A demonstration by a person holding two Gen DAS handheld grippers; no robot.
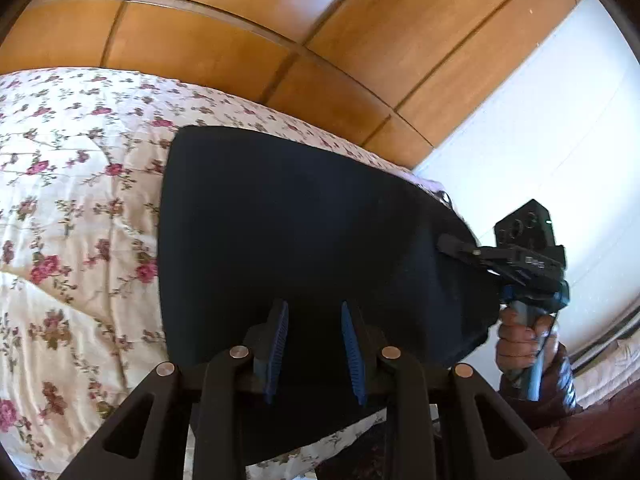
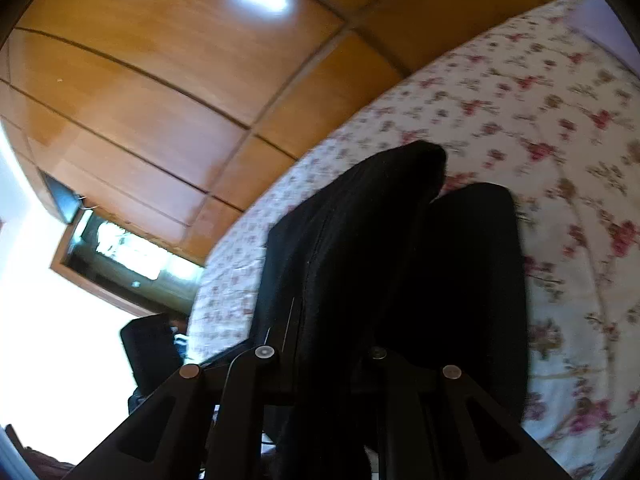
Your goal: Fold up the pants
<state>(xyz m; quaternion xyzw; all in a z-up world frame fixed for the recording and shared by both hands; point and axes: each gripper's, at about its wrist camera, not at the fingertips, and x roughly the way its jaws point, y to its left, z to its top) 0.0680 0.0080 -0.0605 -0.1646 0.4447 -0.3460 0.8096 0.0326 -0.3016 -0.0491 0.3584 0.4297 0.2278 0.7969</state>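
Observation:
Dark navy pants (image 1: 304, 224) lie spread over a floral bedspread (image 1: 76, 200). My left gripper (image 1: 315, 312) sits at their near edge; its blue pads (image 1: 276, 344) stand a little apart with dark cloth filling the gap. My right gripper (image 1: 452, 246) is clamped on the pants' right edge, held by a hand (image 1: 516, 344). In the right wrist view the pants (image 2: 400, 264) rise in thick black folds off the bedspread (image 2: 560, 128) and drape over the gripper, hiding its fingers.
Wooden wardrobe panels (image 1: 240, 40) stand behind the bed. A white wall (image 1: 560, 128) is to the right. A dark red sleeve (image 1: 560, 392) shows below the hand. In the right wrist view a black object (image 2: 148, 344) sits beside the bed's left edge.

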